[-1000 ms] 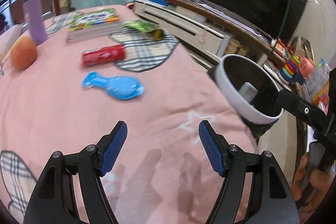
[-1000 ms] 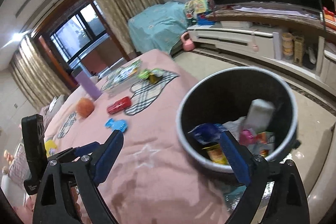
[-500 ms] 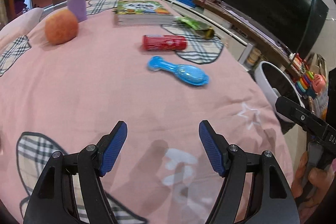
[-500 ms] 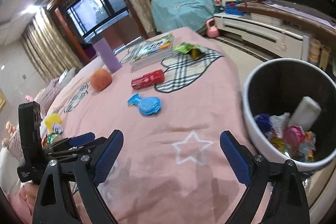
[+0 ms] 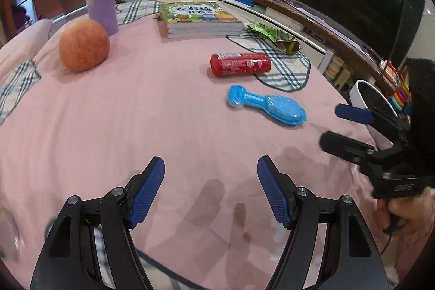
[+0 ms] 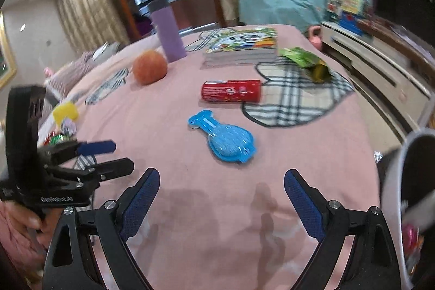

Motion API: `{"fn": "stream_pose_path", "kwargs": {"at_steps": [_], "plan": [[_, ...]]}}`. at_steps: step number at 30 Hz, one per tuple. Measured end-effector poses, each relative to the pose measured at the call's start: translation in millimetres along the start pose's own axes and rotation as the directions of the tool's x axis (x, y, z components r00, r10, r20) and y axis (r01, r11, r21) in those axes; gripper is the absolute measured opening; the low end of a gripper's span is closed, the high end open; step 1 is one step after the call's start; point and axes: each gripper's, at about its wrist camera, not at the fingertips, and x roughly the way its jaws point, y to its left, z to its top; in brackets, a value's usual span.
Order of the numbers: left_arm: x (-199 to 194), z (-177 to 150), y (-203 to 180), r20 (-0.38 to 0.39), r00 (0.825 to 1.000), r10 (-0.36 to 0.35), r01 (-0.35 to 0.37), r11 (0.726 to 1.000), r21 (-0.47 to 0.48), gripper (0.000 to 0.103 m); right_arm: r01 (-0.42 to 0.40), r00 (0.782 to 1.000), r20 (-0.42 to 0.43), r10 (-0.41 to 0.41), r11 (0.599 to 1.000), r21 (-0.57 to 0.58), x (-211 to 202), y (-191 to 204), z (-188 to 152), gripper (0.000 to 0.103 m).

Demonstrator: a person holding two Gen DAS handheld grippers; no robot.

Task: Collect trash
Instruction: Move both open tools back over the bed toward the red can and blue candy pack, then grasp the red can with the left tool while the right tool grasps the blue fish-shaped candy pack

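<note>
Here, both tools, left tool and right tool, hover wide open and empty above the pink table, facing a blue wrapper lying flat, ready for grabbing toward the bin at right

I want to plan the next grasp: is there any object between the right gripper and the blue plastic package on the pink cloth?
Nothing visible does. Only bare pink cloth lies between the open right gripper and the blue package. The red can lies beyond it.
</note>
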Motion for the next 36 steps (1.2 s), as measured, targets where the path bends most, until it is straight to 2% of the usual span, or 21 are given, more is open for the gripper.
{"fn": "stream_pose_path", "kwargs": {"at_steps": [5,12,14,16,18,20,25,29,33,34,36], "plan": [[16,19,11,-0.007,1.000,-0.011,0.012,0.997,0.083,0.072,0.006,0.998,-0.070,-0.012,0.996,-0.089,32,4,11,0.080],[49,47,19,-0.049,0.999,-0.014,0.022,0.986,0.163,0.072,0.020,0.992,-0.120,-0.037,0.990,-0.141,58,0,20,0.072],[58,54,17,-0.058,0.998,-0.020,0.030,0.984,0.174,0.072,0.028,0.989,-0.139,-0.048,0.989,-0.143,64,-3,21,0.058],[65,59,13,-0.061,0.998,-0.029,0.040,0.981,0.190,0.073,0.041,0.989,-0.132,-0.060,0.989,-0.140,65,-4,21,0.052],[70,65,8,-0.063,0.998,-0.029,0.041,0.978,0.204,0.074,0.057,0.989,-0.128,-0.074,0.990,-0.129,60,-5,19,0.052],[76,71,2,-0.060,0.998,-0.037,0.050,0.974,0.222,0.076,0.080,0.988,-0.126,-0.090,0.993,-0.083,51,-10,12,0.051],[95,90,-17,-0.045,0.999,-0.021,0.034,0.952,0.306,0.081,0.074,0.992,-0.105,-0.066,0.994,0.074,20,-31,-9,0.048],[106,100,-30,-0.028,1.000,-0.007,0.017,0.922,0.386,0.082,0.054,0.997,-0.069,-0.041,0.977,0.205,-9,-47,-33,0.048],[116,108,-42,-0.030,0.999,-0.014,0.025,0.905,0.425,0.082,0.046,0.998,-0.042,-0.035,0.955,0.293,-26,-55,-47,0.048],[118,109,-45,-0.032,0.999,-0.013,0.026,0.902,0.431,0.081,0.048,0.999,-0.039,-0.038,0.949,0.310,-29,-58,-50,0.048],[120,106,-52,-0.034,0.999,-0.003,0.018,0.891,0.454,0.069,0.052,0.999,-0.031,-0.044,0.943,0.329,-32,-61,-52,0.048]]}}
